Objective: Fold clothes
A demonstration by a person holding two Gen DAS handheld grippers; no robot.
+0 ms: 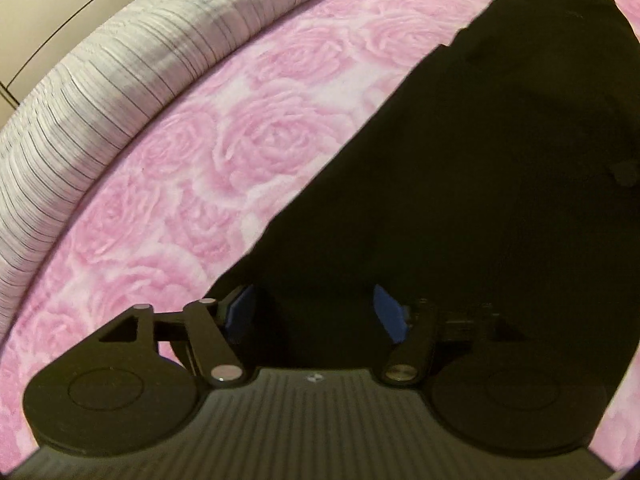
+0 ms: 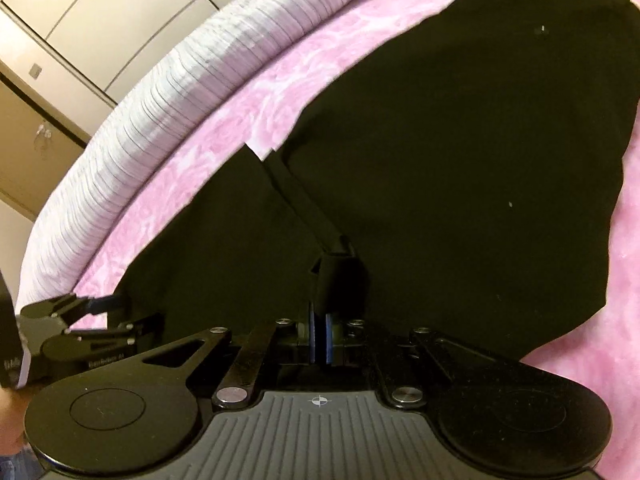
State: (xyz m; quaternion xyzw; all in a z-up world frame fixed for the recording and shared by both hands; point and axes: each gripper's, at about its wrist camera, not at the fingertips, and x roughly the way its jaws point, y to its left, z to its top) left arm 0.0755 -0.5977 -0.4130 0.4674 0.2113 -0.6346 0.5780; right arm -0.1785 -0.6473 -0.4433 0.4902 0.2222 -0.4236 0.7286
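A black garment [image 1: 480, 168] lies spread on a pink rose-patterned bed cover [image 1: 248, 136]. My left gripper [image 1: 316, 314] is open, its blue pads [image 1: 242, 312] apart over the garment's near edge. In the right wrist view the garment [image 2: 460, 140] fills the middle. My right gripper [image 2: 320, 338] is shut on a bunched fold of the black garment [image 2: 336, 280], which rises between the blue pads. The left gripper [image 2: 96, 306] also shows at the left edge of the right wrist view, low over the garment's left edge.
A white ribbed pillow or rolled blanket [image 1: 100, 76] runs along the far side of the bed, also in the right wrist view [image 2: 168, 96]. Beige cabinet doors [image 2: 80, 12] stand behind it. Bare pink cover [image 2: 624, 280] lies to the right of the garment.
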